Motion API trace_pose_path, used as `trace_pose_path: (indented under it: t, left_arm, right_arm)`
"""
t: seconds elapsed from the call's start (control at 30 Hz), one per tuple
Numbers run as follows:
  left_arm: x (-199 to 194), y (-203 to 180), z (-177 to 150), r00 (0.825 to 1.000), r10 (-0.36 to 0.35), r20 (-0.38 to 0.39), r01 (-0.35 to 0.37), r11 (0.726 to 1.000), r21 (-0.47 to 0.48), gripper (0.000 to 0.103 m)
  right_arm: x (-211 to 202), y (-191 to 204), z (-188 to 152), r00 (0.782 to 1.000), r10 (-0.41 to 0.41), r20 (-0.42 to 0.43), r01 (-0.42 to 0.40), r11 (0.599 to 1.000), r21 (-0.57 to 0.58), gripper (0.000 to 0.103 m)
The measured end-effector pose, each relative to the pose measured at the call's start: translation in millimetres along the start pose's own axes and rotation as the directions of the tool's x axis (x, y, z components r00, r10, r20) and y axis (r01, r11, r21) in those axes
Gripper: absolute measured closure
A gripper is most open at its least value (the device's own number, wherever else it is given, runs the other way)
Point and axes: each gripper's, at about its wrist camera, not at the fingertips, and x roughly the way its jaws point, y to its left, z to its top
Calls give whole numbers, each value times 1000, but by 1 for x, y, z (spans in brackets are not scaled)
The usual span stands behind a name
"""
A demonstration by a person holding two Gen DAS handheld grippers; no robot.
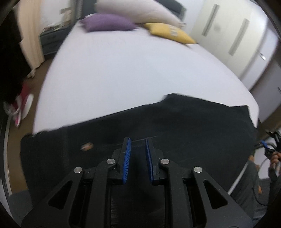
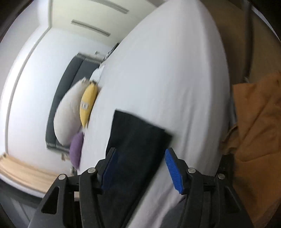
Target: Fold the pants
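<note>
Left gripper (image 1: 137, 142) over black pants (image 1: 175, 119).

Pants (image 1: 140, 122) across the bed's (image 1: 123, 70) near edge, pillows (image 1: 108, 22) at its far end.

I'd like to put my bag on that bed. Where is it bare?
The wide white sheet is free between the black pants at the near edge and the purple cushion, yellow cushion and beige pillow crowded at the far end.
</note>
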Motion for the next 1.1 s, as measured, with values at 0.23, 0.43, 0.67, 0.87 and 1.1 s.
trace_pose_path:
  t: [0.23,0.43,0.67,0.87,1.1]
  left_arm:
    - [45,-76,8,990,-105,-96,115,988,103,87]
    - [89,-109,5,976,-113,-187,140,980,140,87]
    - [103,-108,0,972,-122,-202,148,982,121,87]
    - [105,-110,-4,972,-128,-195,153,981,116,87]
    - [96,-99,-9,972,-127,-198,151,982,115,87]
  right_arm:
    - [34,-34,6,993,103,-54,-96,988,120,43]
    - [41,-47,-5,983,167,-76,-151,972,178,41]
    - [36,-46,-3,953,296,-71,-277,940,197,45]
    - [51,-52,-4,920,388,-54,-362,895,261,45]
    - [72,-42,1,917,396,-53,-370,891,263,67]
